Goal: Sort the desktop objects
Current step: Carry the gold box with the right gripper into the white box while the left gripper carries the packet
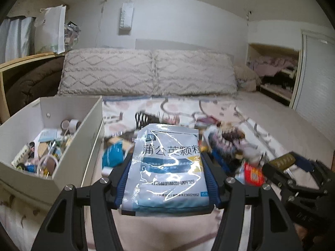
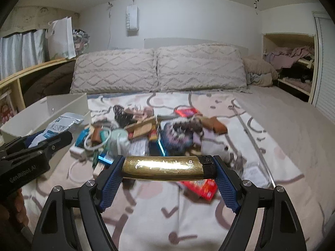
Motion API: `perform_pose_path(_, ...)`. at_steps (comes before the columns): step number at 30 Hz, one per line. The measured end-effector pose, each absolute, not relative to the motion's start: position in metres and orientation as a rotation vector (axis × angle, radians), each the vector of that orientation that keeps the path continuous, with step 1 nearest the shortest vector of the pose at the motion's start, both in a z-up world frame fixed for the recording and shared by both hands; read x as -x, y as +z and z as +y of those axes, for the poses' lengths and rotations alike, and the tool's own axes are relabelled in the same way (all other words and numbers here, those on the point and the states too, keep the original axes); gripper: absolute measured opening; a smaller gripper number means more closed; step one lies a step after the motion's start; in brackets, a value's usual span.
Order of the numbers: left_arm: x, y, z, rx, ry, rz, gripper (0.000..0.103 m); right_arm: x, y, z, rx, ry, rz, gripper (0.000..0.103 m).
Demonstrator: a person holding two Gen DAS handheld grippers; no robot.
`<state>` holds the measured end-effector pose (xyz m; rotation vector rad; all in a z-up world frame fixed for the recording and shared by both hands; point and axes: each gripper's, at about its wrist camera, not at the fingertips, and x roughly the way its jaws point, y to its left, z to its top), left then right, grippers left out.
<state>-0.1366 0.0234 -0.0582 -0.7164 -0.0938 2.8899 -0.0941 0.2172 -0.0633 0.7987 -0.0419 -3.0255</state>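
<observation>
Clamped crosswise in your right gripper (image 2: 167,168), the ribbed gold lighter (image 2: 165,167) trails your left gripper (image 1: 167,167) (gripping a blue-white foil sachet (image 1: 167,163)), nearer the white cardboard box (image 1: 79,138) at its left.

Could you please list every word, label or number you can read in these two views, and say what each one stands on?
"蒲公英颗粒": large print on the white-and-blue sachet clamped in the left gripper.
"Z36021952": small print low on the same sachet; its other lines are too blurred.
"SWEET": vertical letters on the white wall hanging.
"GenRobot AI": body of the left gripper, right wrist view.
Gold lighter in the right gripper: white characters, glare-blurred, unreadable.
</observation>
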Motion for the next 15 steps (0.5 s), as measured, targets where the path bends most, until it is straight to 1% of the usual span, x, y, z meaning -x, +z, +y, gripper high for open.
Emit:
perform_pose_path(9, 0.161, -0.017, 0.016, 0.58, 2.916, -0.142, 0.061, 0.113, -0.037, 0.218, -0.712, -3.045, -0.051, 0.082)
perform_pose_path(15, 0.173, -0.007, -0.005, 0.533, 2.948, -0.159, 0.061, 0.125, -0.02, 0.211, -0.683, -3.047, -0.014, 0.082)
